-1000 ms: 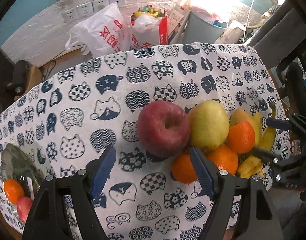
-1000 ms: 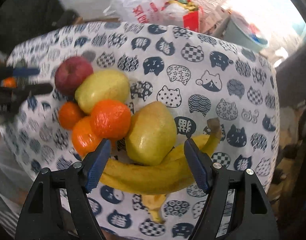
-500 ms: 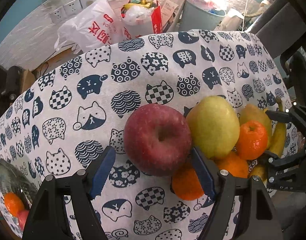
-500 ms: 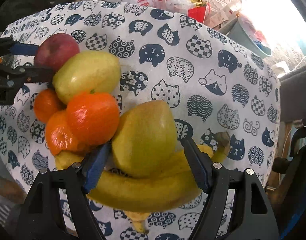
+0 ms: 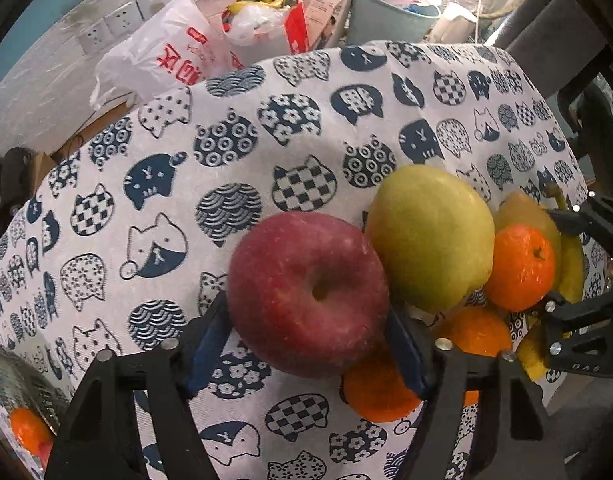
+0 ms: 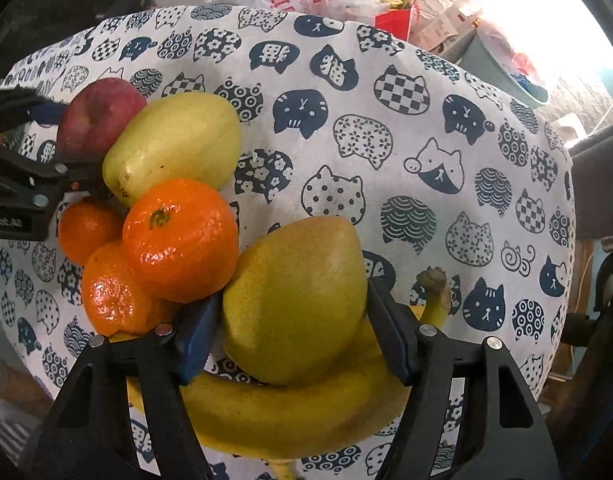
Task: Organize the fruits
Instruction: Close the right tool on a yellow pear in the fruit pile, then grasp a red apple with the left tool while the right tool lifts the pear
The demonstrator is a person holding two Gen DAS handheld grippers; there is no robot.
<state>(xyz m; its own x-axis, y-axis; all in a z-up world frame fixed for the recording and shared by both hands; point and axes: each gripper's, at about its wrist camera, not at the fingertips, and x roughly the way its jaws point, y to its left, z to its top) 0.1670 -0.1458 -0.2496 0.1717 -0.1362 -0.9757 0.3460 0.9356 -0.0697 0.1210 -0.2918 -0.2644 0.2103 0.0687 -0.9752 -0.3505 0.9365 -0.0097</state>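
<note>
A pile of fruit lies on the cat-print tablecloth (image 5: 226, 168). My left gripper (image 5: 306, 344) has its blue pads on both sides of the red apple (image 5: 306, 292) at the pile's left end. My right gripper (image 6: 290, 344) has its pads on both sides of a brownish-yellow pear (image 6: 298, 300) that rests on a banana (image 6: 290, 416). A yellow-green pear (image 5: 426, 236), also in the right wrist view (image 6: 174, 144), and three oranges (image 6: 182, 236) lie between. Each gripper shows in the other's view.
Behind the table stand a white plastic bag (image 5: 154, 64), a red-and-white bag of rubbish (image 5: 262, 24) and a grey bin (image 5: 390, 12) against a white brick wall. A dark chair (image 5: 566, 40) stands at the right. The table edge falls away close to the fruit.
Both grippers have moved forward into the pile. The left jaws now flank the red apple and the right jaws flank the brownish pear, and both gaps have narrowed onto the fruit.
</note>
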